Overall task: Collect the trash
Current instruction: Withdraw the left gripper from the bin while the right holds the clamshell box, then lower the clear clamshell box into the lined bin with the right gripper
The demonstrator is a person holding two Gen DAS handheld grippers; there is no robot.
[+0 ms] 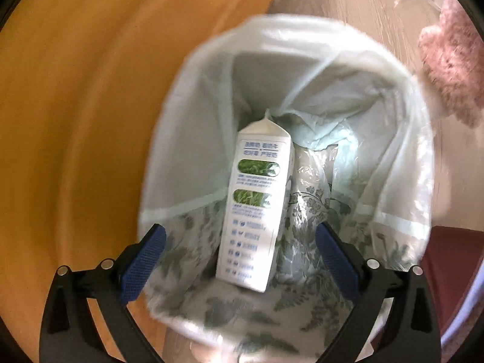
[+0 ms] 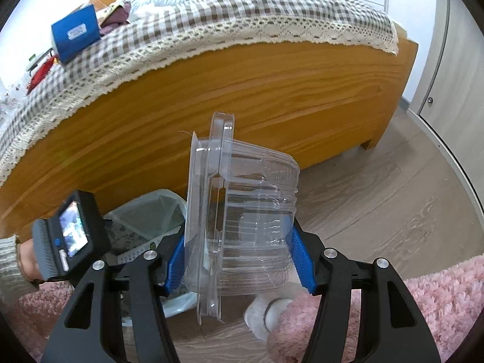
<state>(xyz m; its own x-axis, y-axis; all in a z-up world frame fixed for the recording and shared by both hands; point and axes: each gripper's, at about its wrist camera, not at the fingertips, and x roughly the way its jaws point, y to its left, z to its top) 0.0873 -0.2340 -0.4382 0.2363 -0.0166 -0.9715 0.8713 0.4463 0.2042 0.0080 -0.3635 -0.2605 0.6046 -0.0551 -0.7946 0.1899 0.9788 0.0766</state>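
In the left wrist view I look straight down into a trash bin [image 1: 302,45] lined with a white bag. A white milk carton [image 1: 257,202] with blue print and green pictures lies inside it, leaning on clear and leaf-patterned wrapping. My left gripper [image 1: 240,236] hangs above the bin, open wide, and its blue pads [image 1: 145,260] touch nothing. In the right wrist view my right gripper [image 2: 239,257] is shut on a clear plastic clamshell container [image 2: 251,211], held on edge. The bin [image 2: 145,217] stands just left of it, with the left gripper's body [image 2: 69,236] and a hand [image 2: 27,257] above it.
A wooden bed frame [image 2: 242,90] with a checked, lace-edged cover [image 2: 211,21] stands right behind the bin. A blue box [image 2: 75,33] lies on the bed. A pink fluffy rug [image 2: 438,302] and a white slipper [image 2: 269,311] are on the wood floor [image 2: 378,211] in front.
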